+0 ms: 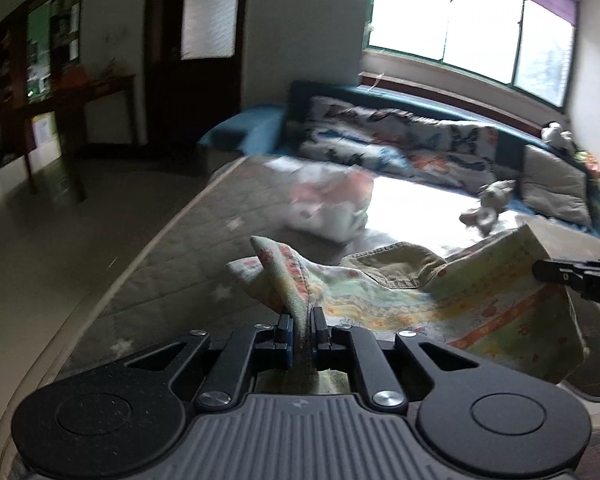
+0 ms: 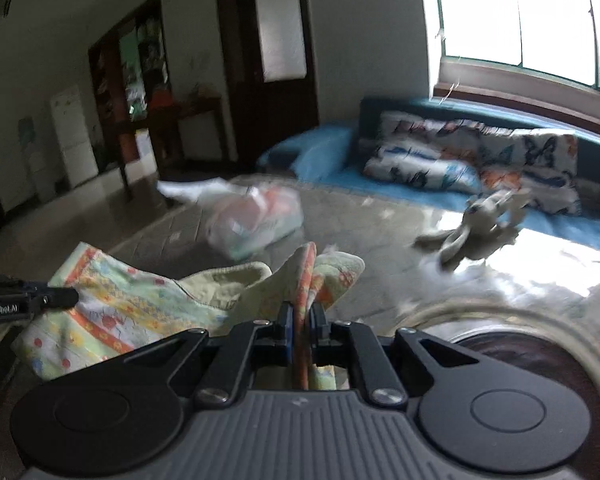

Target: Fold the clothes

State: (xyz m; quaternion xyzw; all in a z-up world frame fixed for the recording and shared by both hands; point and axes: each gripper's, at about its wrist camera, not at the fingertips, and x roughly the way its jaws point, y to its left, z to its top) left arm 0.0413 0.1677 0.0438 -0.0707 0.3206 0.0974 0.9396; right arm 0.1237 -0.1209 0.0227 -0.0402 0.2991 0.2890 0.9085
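Both grippers, left [image 1: 302,318] and right [image 2: 301,314], pinch the patterned garment [image 1: 480,304] (plastic bag [image 1: 332,208] and soft toy [image 1: 488,206] lie beyond).

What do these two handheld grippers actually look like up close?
The left gripper and right gripper look alike: a ribbed grey body, two round black discs at the sides, black angled linkage arms with silver screws, and slim black fingers with blue inner pads. White lettering marks the side of each. No hands or sleeves show.
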